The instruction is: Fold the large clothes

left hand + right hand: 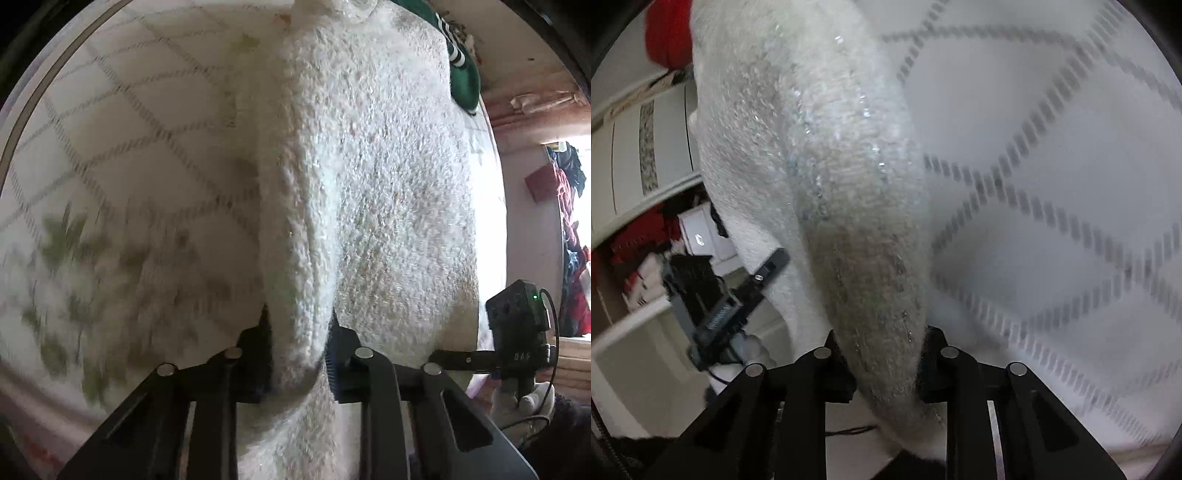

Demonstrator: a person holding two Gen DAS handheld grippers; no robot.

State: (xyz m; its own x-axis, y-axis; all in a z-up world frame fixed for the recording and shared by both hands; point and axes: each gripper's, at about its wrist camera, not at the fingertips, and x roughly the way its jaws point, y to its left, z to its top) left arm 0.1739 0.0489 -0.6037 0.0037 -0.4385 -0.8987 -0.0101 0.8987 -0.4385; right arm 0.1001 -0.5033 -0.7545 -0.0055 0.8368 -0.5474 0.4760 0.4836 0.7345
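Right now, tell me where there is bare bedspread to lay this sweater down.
Bare bedspread lies left of the white sweater in the left view, and right of it in the right view. Crowded: the green garment at the far edge, and both grippers clamp the sweater.

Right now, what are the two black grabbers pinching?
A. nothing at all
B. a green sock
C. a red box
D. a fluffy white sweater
D. In the left wrist view the left gripper is squeezed on a fold of the fluffy white sweater, and in the right wrist view the right gripper is clamped on the same knit.
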